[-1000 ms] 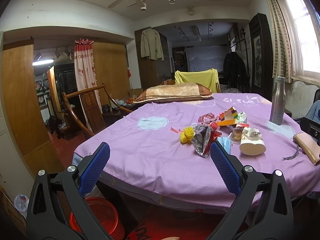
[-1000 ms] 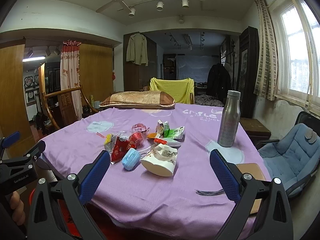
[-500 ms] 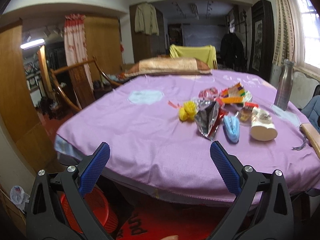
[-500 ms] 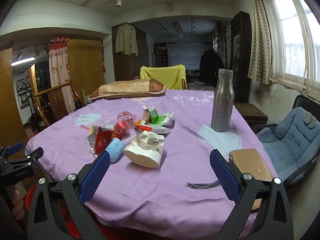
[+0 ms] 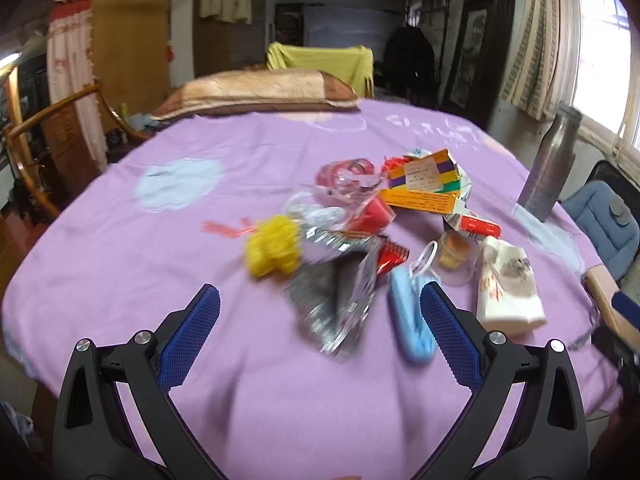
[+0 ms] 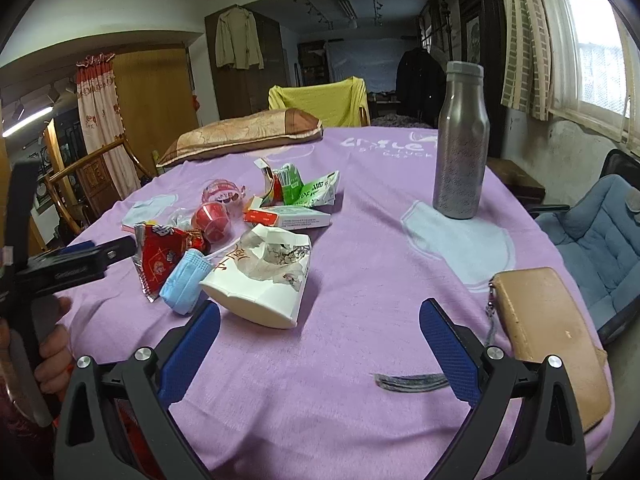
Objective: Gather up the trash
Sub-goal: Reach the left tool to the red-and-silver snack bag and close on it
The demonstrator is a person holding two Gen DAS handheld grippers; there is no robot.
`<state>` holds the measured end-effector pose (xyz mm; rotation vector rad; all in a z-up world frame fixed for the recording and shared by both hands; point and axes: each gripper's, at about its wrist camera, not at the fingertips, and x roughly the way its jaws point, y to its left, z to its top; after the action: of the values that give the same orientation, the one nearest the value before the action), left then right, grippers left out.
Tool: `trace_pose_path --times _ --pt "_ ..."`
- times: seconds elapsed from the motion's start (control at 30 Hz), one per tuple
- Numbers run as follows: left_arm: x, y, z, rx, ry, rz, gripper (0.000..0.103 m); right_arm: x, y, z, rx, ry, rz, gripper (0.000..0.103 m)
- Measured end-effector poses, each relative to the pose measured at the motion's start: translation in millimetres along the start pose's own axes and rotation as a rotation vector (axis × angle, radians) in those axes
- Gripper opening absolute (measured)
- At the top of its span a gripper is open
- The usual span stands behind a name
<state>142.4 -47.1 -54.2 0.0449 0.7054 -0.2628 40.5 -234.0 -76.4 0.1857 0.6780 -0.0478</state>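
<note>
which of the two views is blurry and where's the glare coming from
Left wrist view: motion-smeared, the foil wrapper and yellow ball are soft, while the left tongs are crisp. Right wrist view: sharp, the paper bag and bottle are clear. Both views: the window is blown out white, and the edges bend.

Right gripper (image 6: pixel 319 334): lower centre, jaws wide apart, holding nothing.
Trash pile: left of centre on purple cloth (image 6: pixel 360 280); white paper cup (image 6: pixel 260 280) on its side, blue face mask (image 6: pixel 185 280) touching it.
Steel bottle (image 6: pixel 460 140): upright, upper right.
Tan wallet (image 6: pixel 548 340): lower right.
</note>
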Motion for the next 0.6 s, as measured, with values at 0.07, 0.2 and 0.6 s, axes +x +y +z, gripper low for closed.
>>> trace_pose_path --times 0.07,0.2,0.6 --pt "21 -5 7 -0.001 0.038 -0.025 0.096 7 0 1 -0.001 0.013 0.001 0.098" --pt "58 -3 18 -0.042 0.142 -0.012 0.096 17 1 3 -0.006 0.037 0.003 0.098" --pt "2 112 2 -0.202 0.086 0.201 0.096 25 6 5 -0.014 0.037 0.045 0.098"
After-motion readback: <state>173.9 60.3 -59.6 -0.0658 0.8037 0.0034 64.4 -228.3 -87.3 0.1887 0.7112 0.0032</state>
